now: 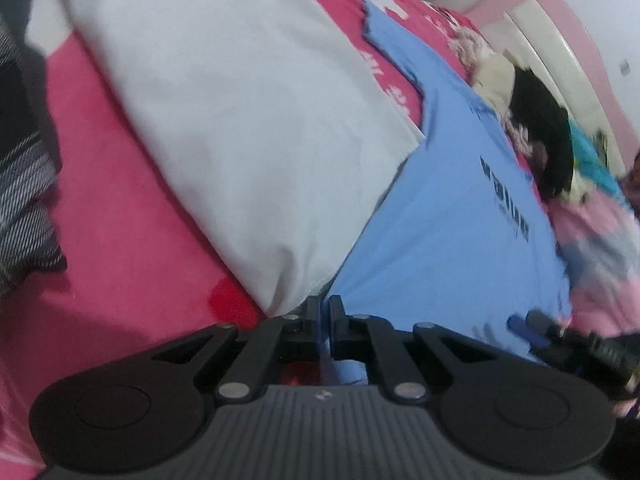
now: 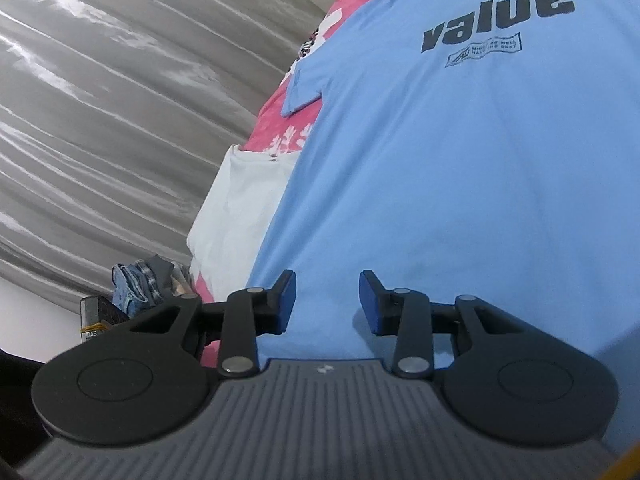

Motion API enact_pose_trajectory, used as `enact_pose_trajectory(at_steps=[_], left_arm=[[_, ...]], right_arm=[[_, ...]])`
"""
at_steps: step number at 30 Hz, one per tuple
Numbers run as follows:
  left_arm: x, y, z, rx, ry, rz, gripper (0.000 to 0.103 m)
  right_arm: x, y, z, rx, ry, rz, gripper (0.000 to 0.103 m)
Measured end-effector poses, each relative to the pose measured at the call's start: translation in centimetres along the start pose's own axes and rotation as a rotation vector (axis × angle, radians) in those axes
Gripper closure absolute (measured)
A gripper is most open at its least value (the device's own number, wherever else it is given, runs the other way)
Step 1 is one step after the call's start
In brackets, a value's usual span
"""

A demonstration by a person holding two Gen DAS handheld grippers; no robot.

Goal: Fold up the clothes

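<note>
Left wrist cam: left gripper [image 1: 324, 312] jaws nearly together, clamped on hem of blue tee [image 1: 448, 216] at near edge of pink bed [image 1: 120, 216]. White garment [image 1: 224, 112] lies just beside tee, edges touching. Right gripper [image 1: 536, 328] shows low right, blurry.

Right wrist cam: right gripper [image 2: 328, 300] jaws apart, nothing pinched, over tee [image 2: 460, 168] hem. Tee spread flat on bed [image 2: 284, 120], "value" print up. Grey curtain [image 2: 120, 120] off bed's left side.
</note>
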State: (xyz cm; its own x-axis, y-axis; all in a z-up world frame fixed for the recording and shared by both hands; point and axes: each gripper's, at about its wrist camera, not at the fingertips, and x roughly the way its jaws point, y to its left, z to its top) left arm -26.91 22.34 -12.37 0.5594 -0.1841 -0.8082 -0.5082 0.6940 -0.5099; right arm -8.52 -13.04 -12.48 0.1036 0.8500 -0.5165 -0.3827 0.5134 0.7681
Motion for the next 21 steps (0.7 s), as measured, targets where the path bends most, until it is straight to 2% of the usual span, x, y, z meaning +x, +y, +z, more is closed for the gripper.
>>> enact_pose_trajectory(at_steps=[1,7,9,11,12,16,21], left_arm=[[0.0,-0.2,-0.1,0.029,0.011,0.011,0.096],[-1.0,-1.2,-1.1,0.18,0.038,0.063,0.078],[-1.3,-1.4,-1.4,0.191,0.037,0.063,0.063],[-1.5,-1.5,-1.6,0.197,0.027,0.063,0.052],[-1.4,-1.5,-1.7,0.194,0.027,0.062,0.051],[-0.6,-1.2,-1.5,0.158,0.059,0.053,0.053],[0.1,-0.5,-1.4,0.103,0.073,0.065,0.075]], right_arm=[[-0.1,0.0,0.0,0.0,0.0,-0.006,0.068],[-1.6,0.2,0.2,-0.025,-0.018,-0.08,0.068],[-3.1,0.1,0.5,-0.017,-0.033,-0.13,0.068],[-5.0,-0.1,0.9,0.009,-0.044,-0.196,0.068],[-6.2,-0.5,1.2,0.041,-0.036,-0.245,0.068],[-11.2,-2.7,1.0,0.211,0.022,-0.402,0.067],[-16.0,-3.1,-1.0,0.265,0.151,-0.575,0.064]])
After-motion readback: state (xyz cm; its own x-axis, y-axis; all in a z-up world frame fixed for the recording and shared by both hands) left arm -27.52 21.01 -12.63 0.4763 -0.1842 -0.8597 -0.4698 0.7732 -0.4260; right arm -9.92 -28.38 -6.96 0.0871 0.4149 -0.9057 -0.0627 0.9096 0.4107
